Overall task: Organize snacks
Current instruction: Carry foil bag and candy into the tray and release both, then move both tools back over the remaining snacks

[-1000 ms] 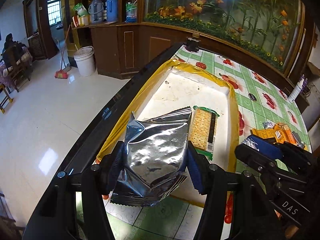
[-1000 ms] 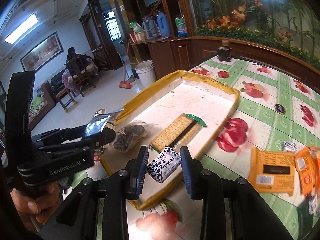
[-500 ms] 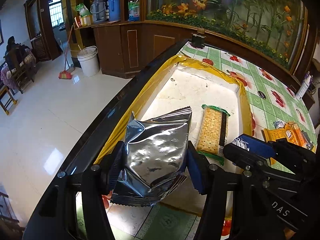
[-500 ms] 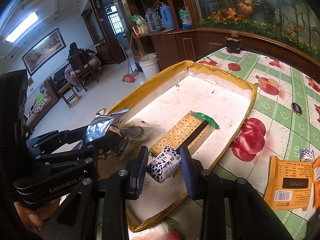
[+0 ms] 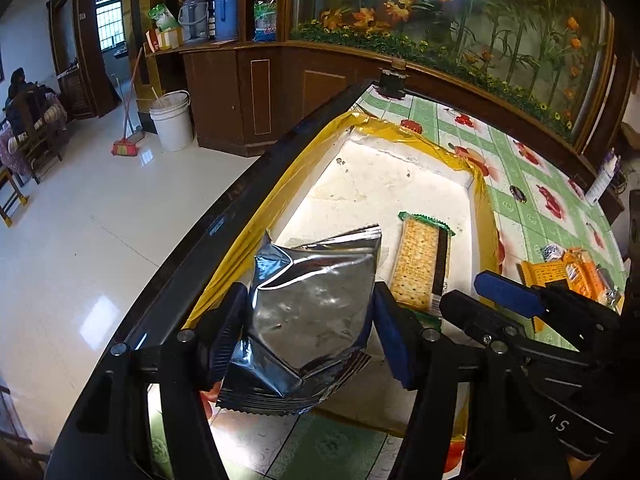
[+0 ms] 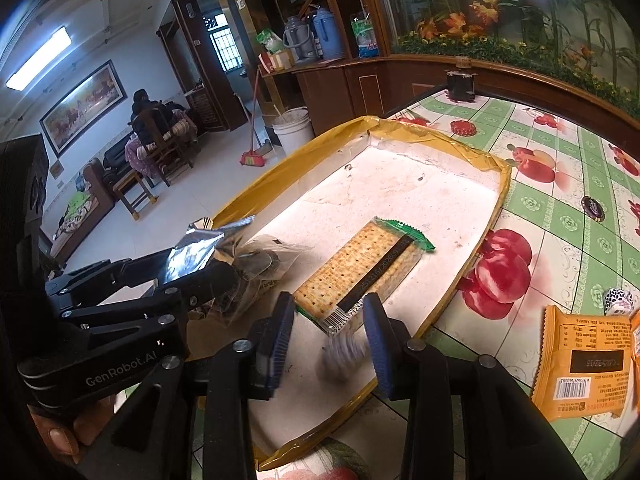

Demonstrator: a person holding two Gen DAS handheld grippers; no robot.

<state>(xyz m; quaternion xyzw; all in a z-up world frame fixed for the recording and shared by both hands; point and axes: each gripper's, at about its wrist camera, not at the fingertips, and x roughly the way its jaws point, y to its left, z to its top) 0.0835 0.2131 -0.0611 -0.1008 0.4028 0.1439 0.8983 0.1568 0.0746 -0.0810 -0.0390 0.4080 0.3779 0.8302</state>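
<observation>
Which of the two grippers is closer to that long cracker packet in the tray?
Right. The right gripper hovers open just over the near, barcode end of the cracker packet. The left gripper, shut on a silver foil bag, sits off to the packet's side.

Cracker pack (image 6: 362, 270) lies in tray (image 6: 486, 160); pouches (image 6: 582, 364) right, outside it.

Quick count: one yellow-rimmed tray (image 6: 496, 168), one cracker pack (image 6: 364, 268) in it, one silver foil bag (image 5: 312, 312), one small white packet (image 6: 340, 358) (blurry), and another small white packet (image 6: 618, 300) on the tablecloth. Two orange packets (image 6: 580, 364) visible at the right edge. Two grippers: left gripper (image 5: 310, 332) and right gripper (image 6: 326, 340). One white bucket (image 6: 294, 128), one broom (image 6: 252, 156), two thermos jugs (image 6: 328, 36).
</observation>
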